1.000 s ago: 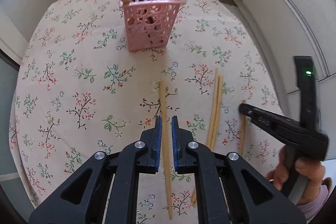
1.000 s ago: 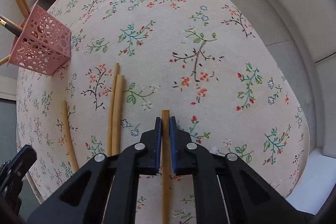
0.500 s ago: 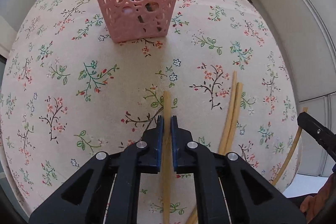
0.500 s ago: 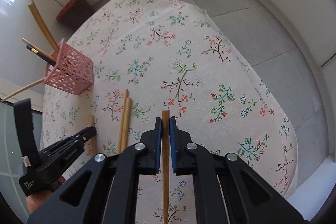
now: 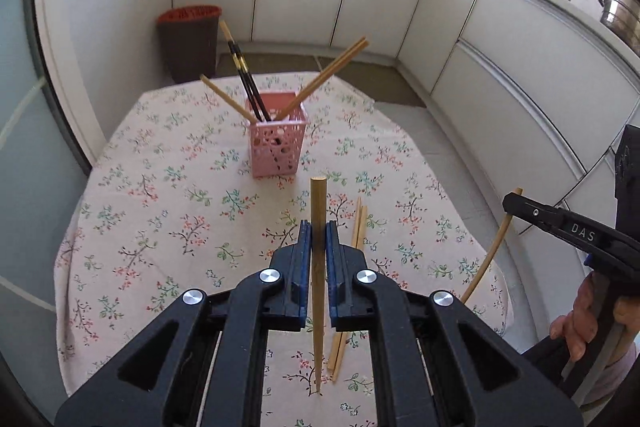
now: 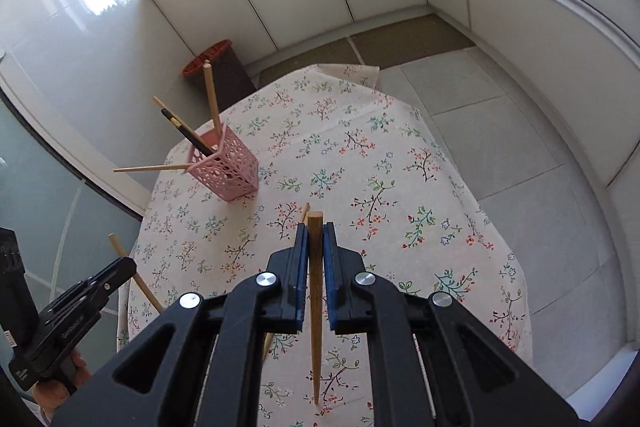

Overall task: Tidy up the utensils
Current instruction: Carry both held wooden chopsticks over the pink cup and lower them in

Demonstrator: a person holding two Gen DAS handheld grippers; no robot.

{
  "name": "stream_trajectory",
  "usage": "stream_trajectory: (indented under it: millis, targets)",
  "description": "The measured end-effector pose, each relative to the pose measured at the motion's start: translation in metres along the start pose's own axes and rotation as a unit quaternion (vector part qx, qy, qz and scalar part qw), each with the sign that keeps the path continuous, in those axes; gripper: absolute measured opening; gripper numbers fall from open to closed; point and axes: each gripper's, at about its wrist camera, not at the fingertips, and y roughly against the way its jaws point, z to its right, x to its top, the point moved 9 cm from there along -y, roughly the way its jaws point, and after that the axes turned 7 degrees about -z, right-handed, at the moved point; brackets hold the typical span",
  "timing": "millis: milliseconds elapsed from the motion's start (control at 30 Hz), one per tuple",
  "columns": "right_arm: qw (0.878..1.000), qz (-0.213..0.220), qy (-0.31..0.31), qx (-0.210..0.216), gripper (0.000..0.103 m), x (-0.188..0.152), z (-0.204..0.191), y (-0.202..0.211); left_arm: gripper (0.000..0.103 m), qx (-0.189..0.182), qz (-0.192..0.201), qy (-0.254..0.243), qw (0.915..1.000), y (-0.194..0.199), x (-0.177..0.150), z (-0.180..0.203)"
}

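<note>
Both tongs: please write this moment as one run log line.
left tongs: shut on wooden chopstick | right tongs: shut on second chopstick | pink basket: upright | chopstick pair: on tablecloth

left gripper (image 5: pixel 318 239) — black arms, blue pads, silver screws | right gripper (image 6: pixel 315 241) — same; "DAS" lettering | bare skin

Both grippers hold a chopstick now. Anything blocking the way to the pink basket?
Nothing visible on the tablecloth between. The pink basket holds splayed chopsticks around its opening, which could crowd insertion.
</note>
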Motion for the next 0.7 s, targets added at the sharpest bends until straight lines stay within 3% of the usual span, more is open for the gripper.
stream_trajectory:
  millis: [333, 700]
  targets:
    - [0.995, 0.088, 0.02, 0.036, 0.008, 0.046, -0.036, 0.074, 0.006, 0.02, 0.085, -0.004, 0.9961, 0.08, 0.046, 0.002]
    - [0.984, 0.168, 0.037, 0.054, 0.008, 0.112, -0.067, 0.122, 0.006, 0.032, 0.167, 0.002, 0.9855, 0.11, 0.144, 0.001]
